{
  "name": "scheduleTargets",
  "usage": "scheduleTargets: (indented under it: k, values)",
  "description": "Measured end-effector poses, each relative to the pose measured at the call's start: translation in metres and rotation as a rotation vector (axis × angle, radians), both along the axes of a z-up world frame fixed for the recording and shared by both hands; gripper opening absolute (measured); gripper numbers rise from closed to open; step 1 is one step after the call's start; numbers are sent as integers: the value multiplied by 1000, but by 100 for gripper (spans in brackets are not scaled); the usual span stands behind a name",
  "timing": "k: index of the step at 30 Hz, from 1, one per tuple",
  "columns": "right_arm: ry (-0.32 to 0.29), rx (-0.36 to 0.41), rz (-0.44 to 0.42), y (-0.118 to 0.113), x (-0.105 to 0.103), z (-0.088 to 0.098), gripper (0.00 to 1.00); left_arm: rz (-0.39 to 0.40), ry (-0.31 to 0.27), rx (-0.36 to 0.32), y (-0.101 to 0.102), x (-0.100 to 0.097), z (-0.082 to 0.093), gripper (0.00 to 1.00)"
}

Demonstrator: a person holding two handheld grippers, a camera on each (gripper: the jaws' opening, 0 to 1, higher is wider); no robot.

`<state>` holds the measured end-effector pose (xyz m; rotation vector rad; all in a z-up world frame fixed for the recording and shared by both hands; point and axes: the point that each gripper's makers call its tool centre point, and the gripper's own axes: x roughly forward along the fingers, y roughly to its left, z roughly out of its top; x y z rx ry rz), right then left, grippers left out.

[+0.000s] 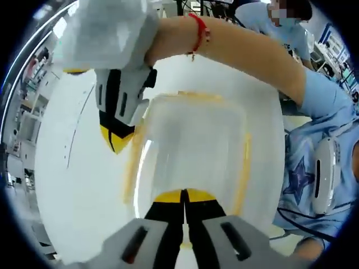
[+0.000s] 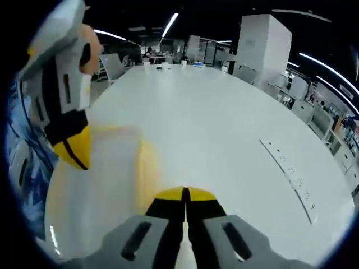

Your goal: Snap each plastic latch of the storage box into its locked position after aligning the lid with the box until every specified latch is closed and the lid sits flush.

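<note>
A clear storage box (image 1: pixel 193 140) with yellow latches and trim lies on the white table (image 1: pixel 67 185), its lid on. My left gripper (image 1: pixel 184 196) is shut, its yellow tips at the box's near edge. My right gripper (image 1: pixel 116 137) reaches in from the upper left, shut, with its tip against the box's left yellow edge (image 1: pixel 132 162). In the right gripper view the box (image 2: pixel 109 174) is a blurred clear and yellow shape at lower left. There the right gripper (image 2: pixel 185 194) is shut beside it, and the left gripper (image 2: pixel 76 151) points down over the box.
A person's bare arm (image 1: pixel 241 47) with a red wrist band crosses the top of the left gripper view, and a blue shirt (image 1: pixel 314 168) is at the right. The white table (image 2: pixel 213 106) runs far ahead, with a pale ruler strip (image 2: pixel 287 171) at the right. Chairs and desks stand beyond.
</note>
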<state>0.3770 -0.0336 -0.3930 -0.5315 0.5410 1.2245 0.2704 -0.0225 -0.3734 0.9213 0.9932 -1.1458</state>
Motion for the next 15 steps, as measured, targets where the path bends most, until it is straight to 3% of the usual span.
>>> scheduleTargets:
  k: [1, 2, 5, 12, 15]
  values:
    - [9, 0, 1, 0, 1, -3, 0, -4, -10, 3, 0, 0, 0, 0]
    - [104, 42, 38, 6, -5, -11, 0, -9, -44, 30, -1, 0, 0, 0]
    - [156, 43, 112, 7, -11, -13, 0, -11, -59, 54, -1, 1, 0, 0]
    - [243, 45, 246, 10, -13, -18, 0, 22, -47, 41, 1, 7, 1, 0]
    - [247, 56, 296, 12, -11, -18, 0, 26, -60, 47, 0, 7, 0, 0]
